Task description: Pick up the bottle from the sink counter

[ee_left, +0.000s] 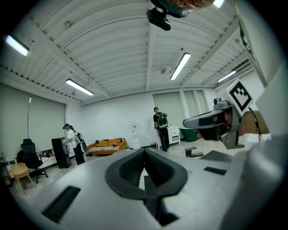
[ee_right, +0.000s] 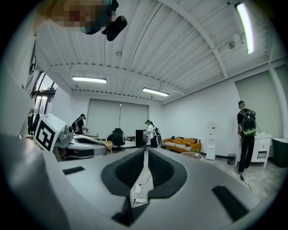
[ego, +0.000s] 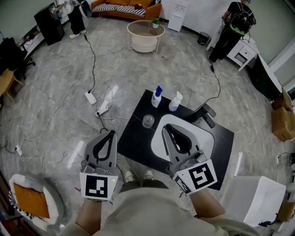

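Black sink counter (ego: 134, 136) on grey floor (ego: 184, 69)

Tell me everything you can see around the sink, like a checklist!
Surface: black sink counter with a white oval basin and a black tap.
Job's things: white bottle with a blue pump top and white spray bottle, both upright and apart at the counter's far edge.
Clutter: small clear glass jar left of the basin.
Grippers: left gripper shut and empty, over the floor beside the counter; right gripper shut and empty, over the basin.
Cables: white cables and a white power strip on the grey floor.
Surroundings: round pale table, orange sofa, people standing far off.
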Demonstrator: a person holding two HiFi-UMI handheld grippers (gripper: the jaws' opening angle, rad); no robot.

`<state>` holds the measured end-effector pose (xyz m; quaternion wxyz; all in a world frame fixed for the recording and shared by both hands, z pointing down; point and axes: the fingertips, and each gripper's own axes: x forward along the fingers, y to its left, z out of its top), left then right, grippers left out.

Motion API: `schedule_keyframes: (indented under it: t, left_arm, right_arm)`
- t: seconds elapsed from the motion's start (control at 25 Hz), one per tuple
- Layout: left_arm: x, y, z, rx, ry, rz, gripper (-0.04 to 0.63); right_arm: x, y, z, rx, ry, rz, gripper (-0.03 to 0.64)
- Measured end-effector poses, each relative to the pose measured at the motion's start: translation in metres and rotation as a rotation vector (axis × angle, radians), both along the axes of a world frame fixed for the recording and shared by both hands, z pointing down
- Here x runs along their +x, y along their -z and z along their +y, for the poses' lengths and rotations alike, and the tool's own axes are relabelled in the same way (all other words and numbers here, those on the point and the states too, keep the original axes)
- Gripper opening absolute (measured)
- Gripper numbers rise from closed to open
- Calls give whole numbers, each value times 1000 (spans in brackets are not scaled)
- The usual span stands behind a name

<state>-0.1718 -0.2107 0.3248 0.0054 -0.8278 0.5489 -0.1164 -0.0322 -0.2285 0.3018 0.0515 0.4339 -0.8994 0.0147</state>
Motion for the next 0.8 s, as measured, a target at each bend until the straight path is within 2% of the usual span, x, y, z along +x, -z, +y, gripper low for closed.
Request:
schedule_keyframes:
  t: [0.12,0.24,0.4,0.56,0.8]
  left_arm:
    - [5,-5,-8,5,-11,-22,6]
    - [9,-6,-20,16,-6,-33,6]
    - [16,-12,-36,20,-7,-22,6]
    - [21,-25,-53,-3,-11,4,6]
    - [26,-61,-78,-47,-23,-20,6]
  right_arm:
    - [0,-2,-14,16,1,-15,6]
    - [-2,-9,-31,14,10,-13,120]
    - [-4,-32,-56,0,7,-5,197]
    - [-4,-68,-83,-72,-8,-13,219]
    - [-2,-125,-121,-108,-43,11,248]
